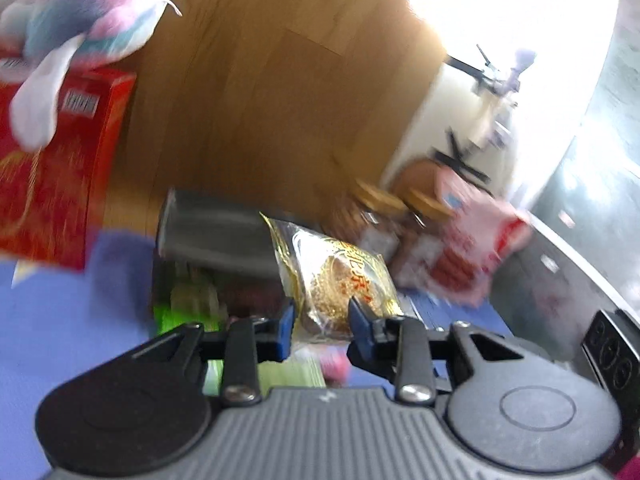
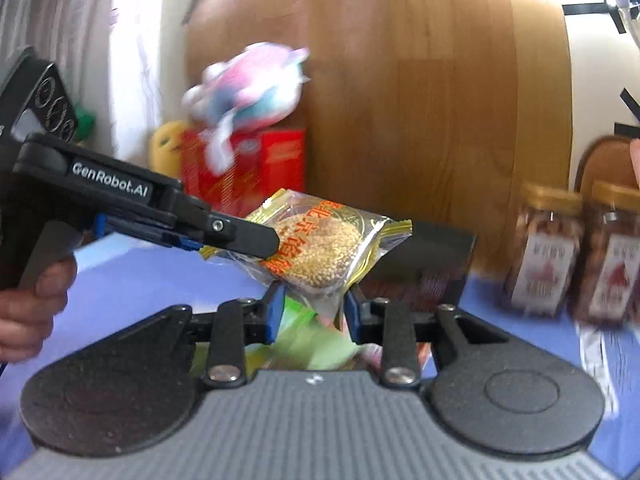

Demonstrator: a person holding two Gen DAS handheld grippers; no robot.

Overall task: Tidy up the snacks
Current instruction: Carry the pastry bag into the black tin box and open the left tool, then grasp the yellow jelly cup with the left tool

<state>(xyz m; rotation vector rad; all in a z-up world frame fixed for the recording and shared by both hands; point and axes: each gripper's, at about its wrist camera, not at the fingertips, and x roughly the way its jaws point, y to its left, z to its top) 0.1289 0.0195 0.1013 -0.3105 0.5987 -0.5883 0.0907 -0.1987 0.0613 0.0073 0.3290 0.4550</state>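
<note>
Far to the left of the black box [image 2: 420,264], a hand [image 2: 32,308] around the handle of the left gripper [image 2: 264,246]. Reaching from there toward the box, jaws close together and clamped on the left edge of the sesame snack packet [image 2: 328,248]. Behind and left of the box, a yellow soft toy [image 2: 164,152], then red cartons [image 2: 276,160] with a pink and blue plush [image 2: 248,84] on top of them. Just in front of the box and raised above the blue table cover [image 2: 140,280], the packet itself, clear with gold borders, tilted. Below it, the right gripper [image 2: 312,312], set narrow, with the lower edge of the packet between its blue pads; cannot tell whether pressing or only touching. Under this gripper, near the front of the box, green wrappers [image 2: 304,340]. Behind the box, a wooden board [image 2: 420,100]. To the right of the box, two jars [image 2: 544,256] with gold lids, upright, side by side.
</note>
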